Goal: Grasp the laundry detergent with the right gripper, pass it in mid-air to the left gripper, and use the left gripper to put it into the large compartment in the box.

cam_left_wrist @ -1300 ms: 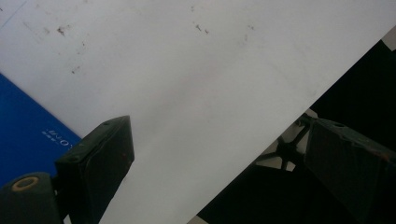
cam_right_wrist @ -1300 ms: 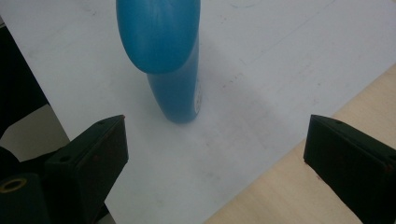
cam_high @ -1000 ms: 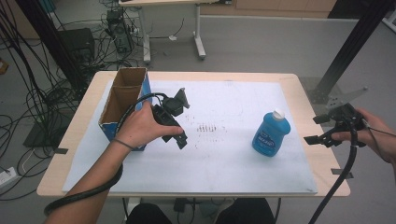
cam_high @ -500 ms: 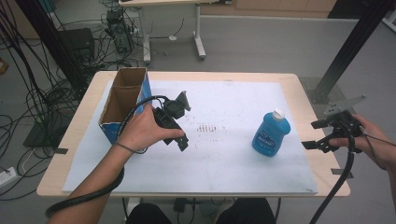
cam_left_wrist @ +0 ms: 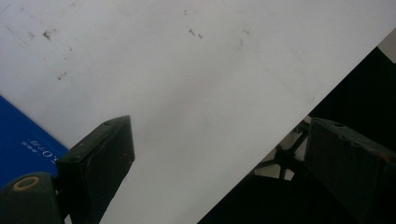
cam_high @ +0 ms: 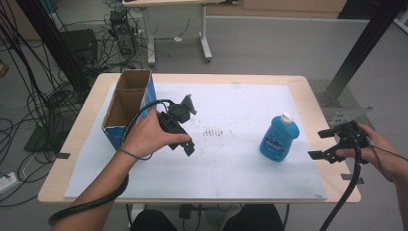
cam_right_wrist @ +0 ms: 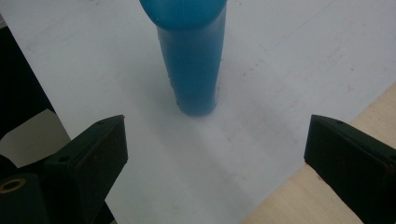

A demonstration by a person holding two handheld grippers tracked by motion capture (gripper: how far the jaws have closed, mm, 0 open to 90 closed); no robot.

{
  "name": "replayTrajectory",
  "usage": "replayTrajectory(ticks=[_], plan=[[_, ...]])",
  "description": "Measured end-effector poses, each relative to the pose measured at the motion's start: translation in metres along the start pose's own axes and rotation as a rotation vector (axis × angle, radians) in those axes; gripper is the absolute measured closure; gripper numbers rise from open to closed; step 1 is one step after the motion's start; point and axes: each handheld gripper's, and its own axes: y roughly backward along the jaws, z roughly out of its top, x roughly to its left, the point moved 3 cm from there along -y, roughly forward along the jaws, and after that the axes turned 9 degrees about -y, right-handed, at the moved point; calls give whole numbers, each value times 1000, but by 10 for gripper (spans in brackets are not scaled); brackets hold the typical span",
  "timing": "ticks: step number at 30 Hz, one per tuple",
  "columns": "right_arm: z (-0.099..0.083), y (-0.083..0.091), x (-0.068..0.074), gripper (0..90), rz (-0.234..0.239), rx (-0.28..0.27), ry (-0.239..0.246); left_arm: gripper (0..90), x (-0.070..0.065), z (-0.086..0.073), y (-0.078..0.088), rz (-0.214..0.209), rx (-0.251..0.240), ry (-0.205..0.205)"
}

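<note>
The blue plastic bottle with a white cap (cam_high: 279, 137) is standing upright on the white sheet (cam_high: 231, 168) that is covering the light wooden table (cam_high: 317, 103), toward the table's right side. The right gripper (cam_high: 323, 143), held in the person's right hand (cam_high: 380, 151), is hovering at the right edge of the table, near the bottle but clear of it. Its jaws are standing wide apart and are gripping nothing. In the right gripper view, the bottle (cam_right_wrist: 194, 60) is sitting ahead of the jaws, centred between them, with bare sheet in between.

The left gripper (cam_high: 185, 130), held in the person's left hand (cam_high: 149, 134), is resting low over the sheet, just beside the open brown cardboard box with blue outer walls (cam_high: 126, 107). In the left gripper view, its jaws are standing spread and empty, pointing at the bare sheet (cam_left_wrist: 196, 84) near the table's front edge, with a blue wall of the box (cam_left_wrist: 23, 144) showing at the left.

The two grippers are well apart, with the bottle between them.
</note>
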Motion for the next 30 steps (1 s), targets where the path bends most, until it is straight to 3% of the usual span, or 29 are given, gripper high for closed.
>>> replayTrajectory(ticks=[12,30], plan=[[-13,-10,1,59,4,-16,-12,89,2,-2,-2,-4,-6,9],[-41,-25,3,58,6,-92,-31,88,2,-3,-2,-7,-20,11]])
